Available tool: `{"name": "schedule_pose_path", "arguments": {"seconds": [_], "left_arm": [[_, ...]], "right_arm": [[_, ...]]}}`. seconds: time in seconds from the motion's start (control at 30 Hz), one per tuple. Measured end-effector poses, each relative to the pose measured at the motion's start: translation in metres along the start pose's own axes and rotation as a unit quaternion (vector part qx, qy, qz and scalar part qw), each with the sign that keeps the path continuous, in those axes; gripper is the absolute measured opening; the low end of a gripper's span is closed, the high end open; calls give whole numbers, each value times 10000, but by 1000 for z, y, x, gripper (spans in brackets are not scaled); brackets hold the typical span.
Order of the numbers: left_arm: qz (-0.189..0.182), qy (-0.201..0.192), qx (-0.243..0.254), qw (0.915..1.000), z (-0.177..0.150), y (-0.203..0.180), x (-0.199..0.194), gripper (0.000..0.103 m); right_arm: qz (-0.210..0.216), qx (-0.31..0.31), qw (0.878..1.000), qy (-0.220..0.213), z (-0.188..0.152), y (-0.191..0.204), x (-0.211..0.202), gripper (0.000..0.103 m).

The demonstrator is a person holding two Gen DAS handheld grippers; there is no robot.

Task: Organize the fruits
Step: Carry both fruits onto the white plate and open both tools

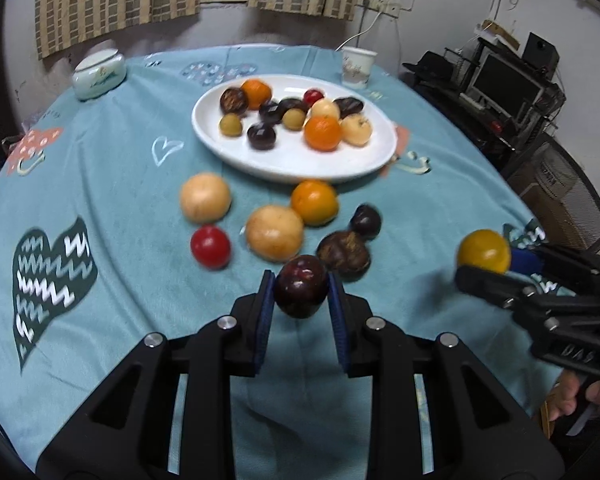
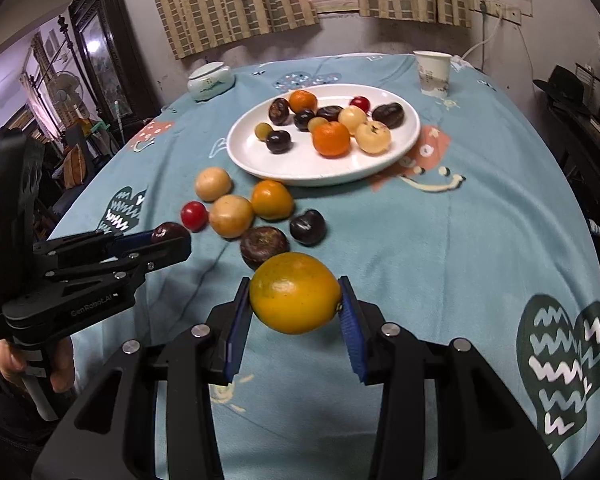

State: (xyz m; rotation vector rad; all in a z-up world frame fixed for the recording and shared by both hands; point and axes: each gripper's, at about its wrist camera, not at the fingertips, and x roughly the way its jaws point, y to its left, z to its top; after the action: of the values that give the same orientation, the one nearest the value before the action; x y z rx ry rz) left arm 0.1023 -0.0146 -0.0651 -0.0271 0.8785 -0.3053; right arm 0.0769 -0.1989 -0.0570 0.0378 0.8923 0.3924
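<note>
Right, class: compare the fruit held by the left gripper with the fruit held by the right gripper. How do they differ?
The dark plum is deep maroon; the yellow-orange citrus is bright. The plum looks smaller and rounder, the citrus larger and oval. The plum sits in the left gripper, the citrus in the right gripper. Both are clamped between blue pads above the tablecloth.

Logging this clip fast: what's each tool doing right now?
Left tool: closed on a dark plum, lifted off the cloth.
Right tool: closed on a yellow-orange citrus, also lifted.
</note>
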Motion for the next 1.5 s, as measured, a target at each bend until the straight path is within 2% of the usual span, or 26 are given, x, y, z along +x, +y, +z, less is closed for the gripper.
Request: {"name": "schedule_pose_path", "arguments": {"seconds": [0.13,0.27,0.4,0.53,0.63,0.83,1.17,1.2,1.23,1.27,1.37,1.5], "left_arm": [[9,-10,58,10000,24,-1,0,27],[177,-22,88,9998,60,7,10,27],[303,69,-109,9995,104,23,35,27],[498,153,-224,9984,151,37,67,27],[558,250,-275,9977,170,43,87,27],[569,454,-303,9969,178,49,116,27],[498,557,-443,9962,186,55,136,29],[495,557,-459,9962,186,56,136,40],[513,534,-483,9961,187,57,134,52],[565,459,-494,9961,187,57,131,71],[595,299,-445,9968,189,57,121,74],[553,170,-467,9972,182,58,96,76]], "right_arm": [[113,-77,9999,-18,16,3,1,43],[68,-269,9996,-38,46,3,10,43],[-57,-472,9988,-114,85,1,29,42],[-107,-416,9991,-28,126,-8,63,42],[-42,-469,9989,70,142,-7,83,42],[26,-580,9976,366,150,-4,122,42],[51,-645,9972,373,158,-5,142,44],[14,-667,9970,390,158,-4,145,53],[-87,-683,9970,360,158,-4,146,67],[-318,-736,9966,170,159,-2,142,67],[-505,-868,9949,-83,161,0,132,68],[-526,-936,9942,-56,157,2,113,68]]}}
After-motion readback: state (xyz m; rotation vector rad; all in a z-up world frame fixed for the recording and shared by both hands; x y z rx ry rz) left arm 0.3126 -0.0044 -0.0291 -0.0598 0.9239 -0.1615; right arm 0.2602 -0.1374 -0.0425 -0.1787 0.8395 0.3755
